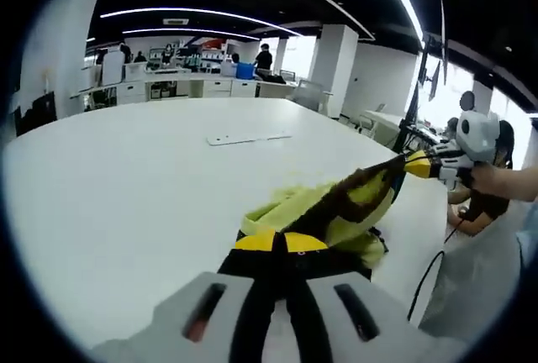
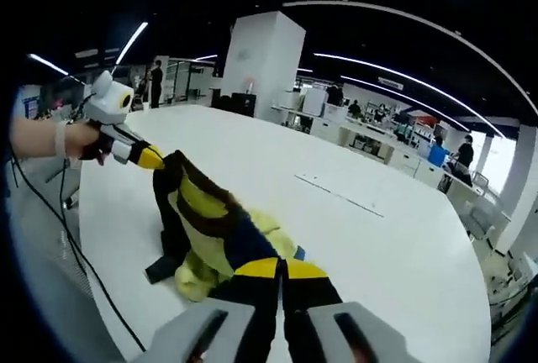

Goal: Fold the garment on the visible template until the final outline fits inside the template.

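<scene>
A yellow-green garment (image 1: 349, 207) with black and dark brown panels is stretched between both grippers above the white table (image 1: 126, 186). In the left gripper view, my left gripper (image 1: 279, 241) is shut on one end, its yellow tips pinching the cloth. My right gripper (image 1: 414, 164) comes in from the right, held by a hand, and is shut on the other end. The right gripper view shows the garment (image 2: 206, 216) sagging onto the table (image 2: 395, 245), with my right gripper (image 2: 282, 268) shut on it and my left gripper (image 2: 154, 160) clamping the far corner at the left.
A thin flat white strip (image 1: 248, 138) lies on the table past the garment, and is also in the right gripper view as the strip (image 2: 340, 194). A person (image 1: 475, 203) sits at the table's right edge. A black cable (image 2: 76, 254) hangs off the near edge. Desks and a white pillar (image 2: 261, 65) stand beyond.
</scene>
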The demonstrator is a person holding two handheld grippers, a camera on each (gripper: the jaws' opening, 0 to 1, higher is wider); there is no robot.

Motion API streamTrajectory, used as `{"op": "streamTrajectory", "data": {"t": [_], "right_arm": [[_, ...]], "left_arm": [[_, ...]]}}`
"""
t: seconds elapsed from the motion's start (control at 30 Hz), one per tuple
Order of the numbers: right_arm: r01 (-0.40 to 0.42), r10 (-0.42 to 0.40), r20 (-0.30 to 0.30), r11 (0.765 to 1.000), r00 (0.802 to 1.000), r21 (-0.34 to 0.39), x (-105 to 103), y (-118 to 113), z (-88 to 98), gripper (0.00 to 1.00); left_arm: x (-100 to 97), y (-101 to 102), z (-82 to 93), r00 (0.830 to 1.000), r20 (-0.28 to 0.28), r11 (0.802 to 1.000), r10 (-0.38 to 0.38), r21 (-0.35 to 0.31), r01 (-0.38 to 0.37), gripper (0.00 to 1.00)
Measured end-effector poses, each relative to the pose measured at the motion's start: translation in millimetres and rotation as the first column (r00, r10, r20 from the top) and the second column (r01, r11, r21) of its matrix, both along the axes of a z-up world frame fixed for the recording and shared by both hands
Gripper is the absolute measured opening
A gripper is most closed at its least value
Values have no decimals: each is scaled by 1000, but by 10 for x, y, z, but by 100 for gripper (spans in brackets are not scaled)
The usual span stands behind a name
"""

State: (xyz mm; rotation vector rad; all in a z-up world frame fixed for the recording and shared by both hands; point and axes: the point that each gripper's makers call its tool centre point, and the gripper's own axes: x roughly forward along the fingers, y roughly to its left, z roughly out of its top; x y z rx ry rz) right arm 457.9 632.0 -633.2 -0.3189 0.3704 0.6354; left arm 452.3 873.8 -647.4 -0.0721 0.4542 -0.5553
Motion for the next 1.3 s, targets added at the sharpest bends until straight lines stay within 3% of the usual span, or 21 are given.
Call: {"op": "streamTrajectory", "data": {"t": [0.33,0.53,1.0,1.3], "right_arm": [[-1,-10,94,993,996,117,44,-12,654,0],[-17,-3,147,990,989,140,8,28,954,0],[-54,-4,251,973,968,224,-6,37,1439,0],[-93,17,309,968,951,234,-35,53,1750,0]], "left_arm": [[-25,-54,528,997,72,998,-27,-50,31,0],[10,-49,827,995,100,996,-27,-78,35,0],[-52,-44,1420,989,148,998,0,-65,10,0],[-121,-74,1788,979,203,999,5,-53,6,0]]}}
